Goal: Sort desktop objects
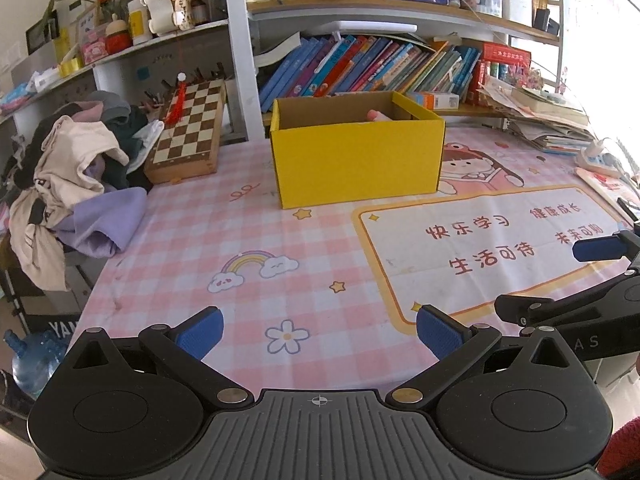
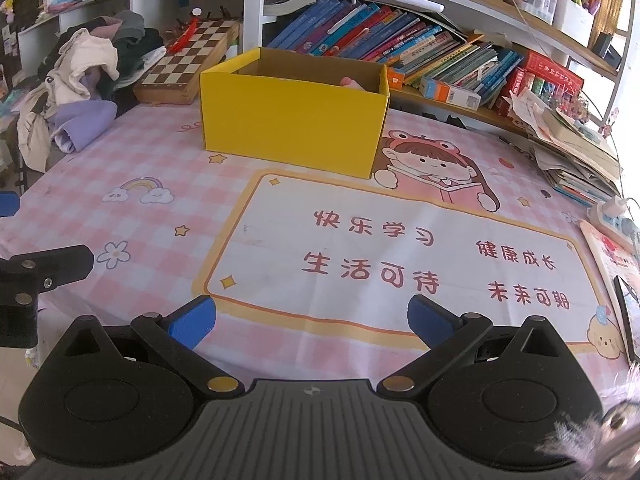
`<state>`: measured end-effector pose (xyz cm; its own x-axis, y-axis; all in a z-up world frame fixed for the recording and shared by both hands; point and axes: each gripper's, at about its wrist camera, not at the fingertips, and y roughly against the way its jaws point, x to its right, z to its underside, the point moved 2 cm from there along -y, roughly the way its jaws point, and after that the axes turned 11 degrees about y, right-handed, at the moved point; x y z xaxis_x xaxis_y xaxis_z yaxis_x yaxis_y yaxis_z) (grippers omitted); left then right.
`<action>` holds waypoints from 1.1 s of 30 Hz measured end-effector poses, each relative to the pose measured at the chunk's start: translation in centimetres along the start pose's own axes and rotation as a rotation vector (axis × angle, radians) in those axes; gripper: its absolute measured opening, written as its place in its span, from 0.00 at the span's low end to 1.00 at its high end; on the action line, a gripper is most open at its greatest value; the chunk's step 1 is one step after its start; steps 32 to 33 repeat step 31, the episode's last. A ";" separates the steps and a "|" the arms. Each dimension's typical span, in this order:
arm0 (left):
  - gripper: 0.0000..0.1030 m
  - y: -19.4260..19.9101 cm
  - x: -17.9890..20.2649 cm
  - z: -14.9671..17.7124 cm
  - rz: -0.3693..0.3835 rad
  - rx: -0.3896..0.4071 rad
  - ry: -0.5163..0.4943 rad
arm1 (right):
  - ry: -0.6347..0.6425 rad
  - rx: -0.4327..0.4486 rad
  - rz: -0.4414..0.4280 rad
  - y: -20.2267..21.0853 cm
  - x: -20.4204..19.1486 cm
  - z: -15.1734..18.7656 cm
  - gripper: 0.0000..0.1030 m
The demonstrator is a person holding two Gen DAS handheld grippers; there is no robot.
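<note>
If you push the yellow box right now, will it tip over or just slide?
Probably slide: the yellow box looks wide, low and flat-bottomed on the smooth desk mat. It seems light cardboard, nearly empty, only something pink peeking out. A high shove might tilt it.

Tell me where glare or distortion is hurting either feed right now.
Left wrist view: window glare washes out the right edge beside the paper stack; right wrist view: milder glare there; both bend the shelves, yet the yellow cardboard box stays sharp.
</note>
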<state>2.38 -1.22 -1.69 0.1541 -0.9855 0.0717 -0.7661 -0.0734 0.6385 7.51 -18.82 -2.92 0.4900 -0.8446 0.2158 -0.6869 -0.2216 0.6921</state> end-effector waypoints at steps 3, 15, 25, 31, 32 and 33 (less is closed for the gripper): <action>1.00 -0.1 0.0 0.0 0.004 -0.008 0.006 | 0.000 0.000 0.001 0.0 0.1 0.0 1.00; 1.00 -0.1 0.0 0.0 -0.001 -0.013 0.014 | 0.001 -0.005 -0.002 0.0 0.2 0.0 1.00; 1.00 -0.1 -0.3 0.1 0.008 -0.016 0.027 | 0.004 -0.012 -0.004 -0.2 0.0 0.0 1.00; 1.00 -0.3 -0.3 0.2 0.016 -0.021 0.024 | 0.008 -0.020 -0.003 -0.4 -0.1 -0.1 1.00; 1.00 -0.3 -0.3 0.2 0.016 -0.021 0.024 | 0.008 -0.020 -0.003 -0.4 -0.1 -0.1 1.00; 1.00 -0.3 -0.3 0.2 0.016 -0.021 0.024 | 0.008 -0.020 -0.003 -0.4 -0.1 -0.1 1.00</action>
